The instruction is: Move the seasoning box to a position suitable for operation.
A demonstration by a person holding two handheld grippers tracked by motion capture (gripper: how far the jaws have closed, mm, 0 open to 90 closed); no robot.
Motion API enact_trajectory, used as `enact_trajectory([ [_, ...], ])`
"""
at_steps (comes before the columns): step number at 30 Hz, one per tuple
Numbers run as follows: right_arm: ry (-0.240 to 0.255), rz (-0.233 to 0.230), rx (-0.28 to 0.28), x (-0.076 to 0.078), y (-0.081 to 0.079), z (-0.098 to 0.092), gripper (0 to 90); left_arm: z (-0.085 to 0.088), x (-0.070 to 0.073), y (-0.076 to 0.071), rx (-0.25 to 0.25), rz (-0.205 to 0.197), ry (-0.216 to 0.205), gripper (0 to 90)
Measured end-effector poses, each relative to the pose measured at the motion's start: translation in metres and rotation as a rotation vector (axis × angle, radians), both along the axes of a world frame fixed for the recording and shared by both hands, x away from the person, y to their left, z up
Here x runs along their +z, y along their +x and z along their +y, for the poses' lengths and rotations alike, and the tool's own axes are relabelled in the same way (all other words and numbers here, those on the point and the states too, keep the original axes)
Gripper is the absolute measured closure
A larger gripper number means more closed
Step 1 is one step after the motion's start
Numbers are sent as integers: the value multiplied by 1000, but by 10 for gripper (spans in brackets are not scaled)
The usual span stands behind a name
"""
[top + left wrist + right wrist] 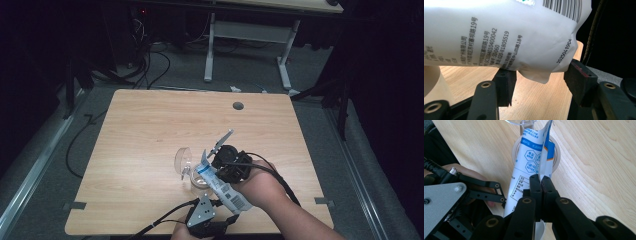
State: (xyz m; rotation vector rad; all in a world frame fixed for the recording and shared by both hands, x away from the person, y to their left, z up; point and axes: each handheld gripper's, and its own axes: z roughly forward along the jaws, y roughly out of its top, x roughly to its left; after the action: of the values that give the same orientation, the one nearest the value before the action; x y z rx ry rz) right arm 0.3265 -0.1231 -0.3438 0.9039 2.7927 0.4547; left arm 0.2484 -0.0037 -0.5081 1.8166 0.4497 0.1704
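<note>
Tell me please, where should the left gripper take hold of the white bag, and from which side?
Probably the bottom corner of the bag, from below. The right gripper pinches a flat edge higher up, so the bag tilts over the jar. That corner hangs between the left gripper pads, which look open.

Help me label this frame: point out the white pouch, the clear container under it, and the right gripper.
white pouch (220, 185): high view, printed middle.
clear container (184, 159): high view, raised lid.
right gripper (540, 180): right gripper view, closed jaw tips.
</note>
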Motion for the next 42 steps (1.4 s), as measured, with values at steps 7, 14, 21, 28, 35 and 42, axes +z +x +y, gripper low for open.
enact_trajectory([
  [7, -12, -4, 5, -1, 1, 3, 897, -2, 2, -1, 2, 16, -12, 444],
  [14, -13, -7, 9, -1, 3, 3, 897, -4, 4, -1, 2, 8, -17, 445],
  [21, -21, -10, 9, -1, 3, 4, 897, -4, 4, -1, 0, 7, -18, 446],
  [28, -23, -7, 14, -1, 5, 4, 897, -4, 5, -1, 1, 5, -18, 450],
  [35, -17, -1, 3, -1, 6, 3, 897, -4, 4, -1, 3, 0, -12, 460],
  [42, -9, 9, -6, -2, 7, 3, 896, -5, 4, -1, 7, -3, -9, 464],
])
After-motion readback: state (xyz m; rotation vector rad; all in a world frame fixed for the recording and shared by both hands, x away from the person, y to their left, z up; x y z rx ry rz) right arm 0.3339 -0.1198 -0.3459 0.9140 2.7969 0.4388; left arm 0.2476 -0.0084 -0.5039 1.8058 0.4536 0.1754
